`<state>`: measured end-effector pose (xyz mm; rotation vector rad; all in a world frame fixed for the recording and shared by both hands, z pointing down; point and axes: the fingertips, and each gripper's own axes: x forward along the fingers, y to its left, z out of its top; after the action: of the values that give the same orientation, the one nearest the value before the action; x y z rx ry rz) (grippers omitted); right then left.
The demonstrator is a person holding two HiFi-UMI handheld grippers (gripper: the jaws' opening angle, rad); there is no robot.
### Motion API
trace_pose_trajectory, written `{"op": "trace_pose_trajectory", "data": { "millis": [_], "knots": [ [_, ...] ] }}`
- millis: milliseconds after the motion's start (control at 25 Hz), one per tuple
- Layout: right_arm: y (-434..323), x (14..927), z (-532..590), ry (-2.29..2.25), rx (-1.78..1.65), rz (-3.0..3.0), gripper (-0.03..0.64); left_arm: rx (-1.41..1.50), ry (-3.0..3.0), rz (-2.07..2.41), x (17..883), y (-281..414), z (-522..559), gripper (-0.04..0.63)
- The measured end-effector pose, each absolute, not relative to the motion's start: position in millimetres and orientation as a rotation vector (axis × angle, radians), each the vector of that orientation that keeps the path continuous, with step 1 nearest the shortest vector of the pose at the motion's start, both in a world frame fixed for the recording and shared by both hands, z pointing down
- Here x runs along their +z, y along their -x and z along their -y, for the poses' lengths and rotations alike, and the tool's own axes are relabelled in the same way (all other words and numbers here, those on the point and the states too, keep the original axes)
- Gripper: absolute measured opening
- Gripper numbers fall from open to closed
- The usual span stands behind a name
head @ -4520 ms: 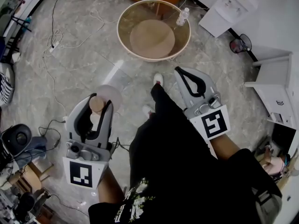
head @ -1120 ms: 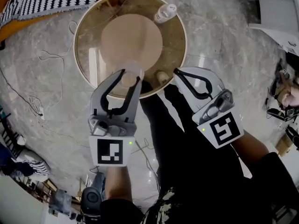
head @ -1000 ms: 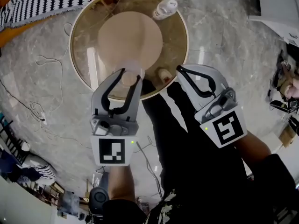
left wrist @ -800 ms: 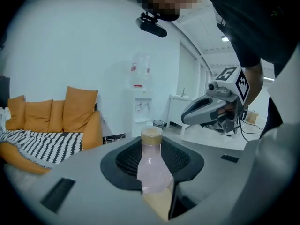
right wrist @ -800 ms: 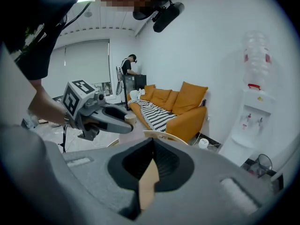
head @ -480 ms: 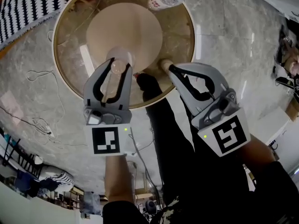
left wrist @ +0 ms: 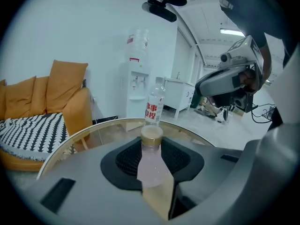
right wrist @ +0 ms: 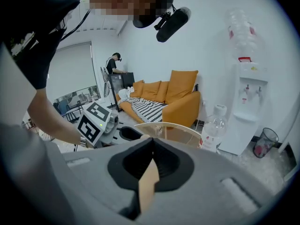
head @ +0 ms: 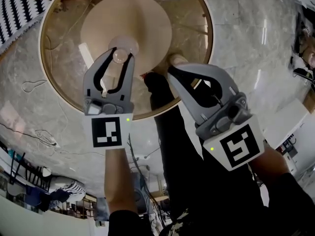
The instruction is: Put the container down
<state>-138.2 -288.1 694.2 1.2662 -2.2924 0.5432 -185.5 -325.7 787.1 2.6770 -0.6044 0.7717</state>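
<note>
The container (left wrist: 151,162) is a small clear, pinkish bottle with a tan cap (left wrist: 152,133). My left gripper (left wrist: 152,146) is shut on it and holds it upright. In the head view the left gripper (head: 117,63) carries the container (head: 122,46) over the round glass table (head: 208,36), above its central wooden disc (head: 147,23). I cannot tell whether the container touches the glass. My right gripper (head: 172,71) hovers at the table's near rim, shut with nothing in it; its jaws meet in the right gripper view (right wrist: 151,143).
A labelled water bottle (left wrist: 154,108) stands on the far side of the table. Beyond are an orange sofa with a striped blanket (left wrist: 42,121) and a water dispenser (left wrist: 136,86). Cables (head: 29,132) lie on the marble floor. The person's dark-clad legs (head: 172,146) are between the grippers.
Both grippers have moved forward to the table. The left one has carried the container from the near rim to over the central disc; the right one has reached the rim.
</note>
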Motion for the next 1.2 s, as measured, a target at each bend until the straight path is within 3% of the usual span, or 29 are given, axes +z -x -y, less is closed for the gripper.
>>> {"op": "trace_pose_trajectory", "data": {
  "millis": [440, 1200],
  "knots": [
    [158, 724, 283, -1.213, 0.536, 2.302, -0.005, 0.790, -2.660, 0.653, 831, 204, 328, 0.141],
    [183, 707, 279, -1.085, 0.465, 2.334, -0.005, 0.755, -2.653, 0.820, 823, 223, 317, 0.173]
  ]
}}
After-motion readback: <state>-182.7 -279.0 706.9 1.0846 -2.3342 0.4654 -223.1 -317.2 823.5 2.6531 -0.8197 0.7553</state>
